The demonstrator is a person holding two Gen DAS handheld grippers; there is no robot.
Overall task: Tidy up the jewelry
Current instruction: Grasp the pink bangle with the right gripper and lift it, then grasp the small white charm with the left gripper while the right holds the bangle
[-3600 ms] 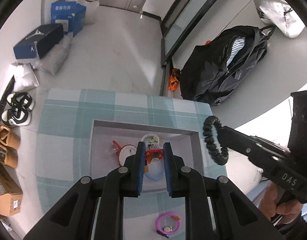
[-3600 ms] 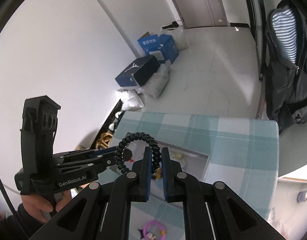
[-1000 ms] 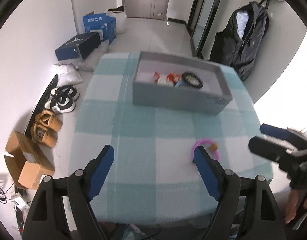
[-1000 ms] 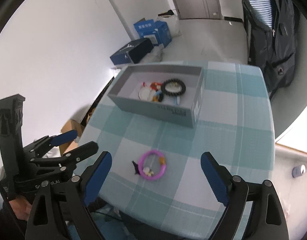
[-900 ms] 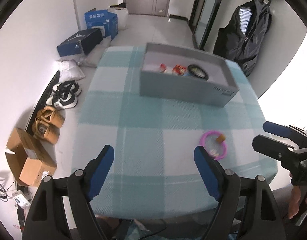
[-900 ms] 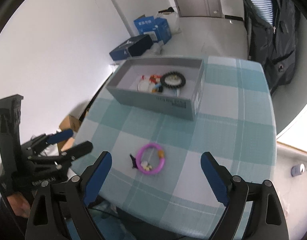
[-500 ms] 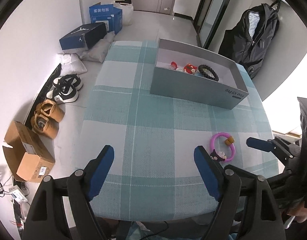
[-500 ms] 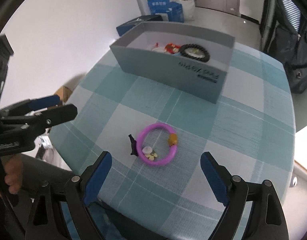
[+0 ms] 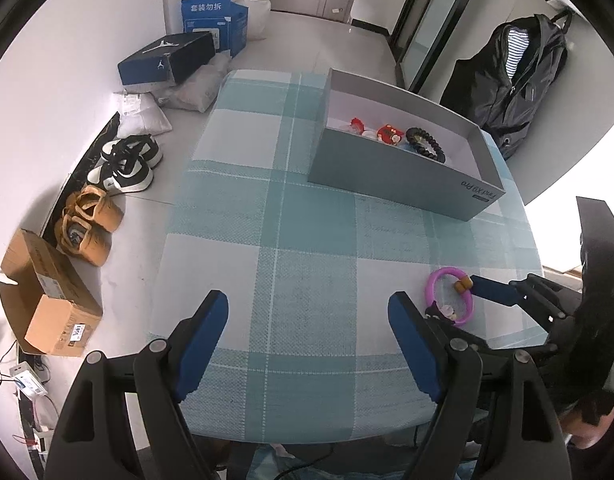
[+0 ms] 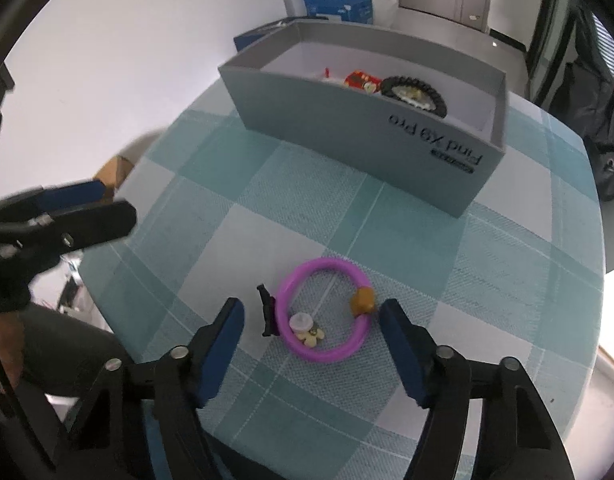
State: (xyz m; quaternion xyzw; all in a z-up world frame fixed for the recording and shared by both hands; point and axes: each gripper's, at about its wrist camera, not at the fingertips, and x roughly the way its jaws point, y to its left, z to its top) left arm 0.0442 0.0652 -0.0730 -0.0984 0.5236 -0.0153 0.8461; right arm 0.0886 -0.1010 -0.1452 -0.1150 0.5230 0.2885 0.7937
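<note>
A purple bracelet [image 10: 323, 311] with small charms lies on the checked tablecloth [image 10: 211, 232]; it also shows in the left wrist view [image 9: 451, 296]. My right gripper [image 10: 313, 330] is open, low over the cloth, its fingers on either side of the bracelet. My left gripper [image 9: 309, 334] is open and empty above the table's near edge. A grey box [image 9: 395, 170] at the far side holds a black bead bracelet [image 9: 425, 142] and red pieces [image 9: 390, 132]; the box also shows in the right wrist view [image 10: 347, 136].
Shoes [image 9: 127, 166], cardboard boxes [image 9: 47, 300] and blue boxes [image 9: 215, 20] sit on the floor to the left of the table. A black backpack [image 9: 519, 76] leans against the far right wall. The table edge is close below both grippers.
Both grippers let go of their items into the box, opened and drew back to the near side. My right gripper has since dropped low around the purple bracelet.
</note>
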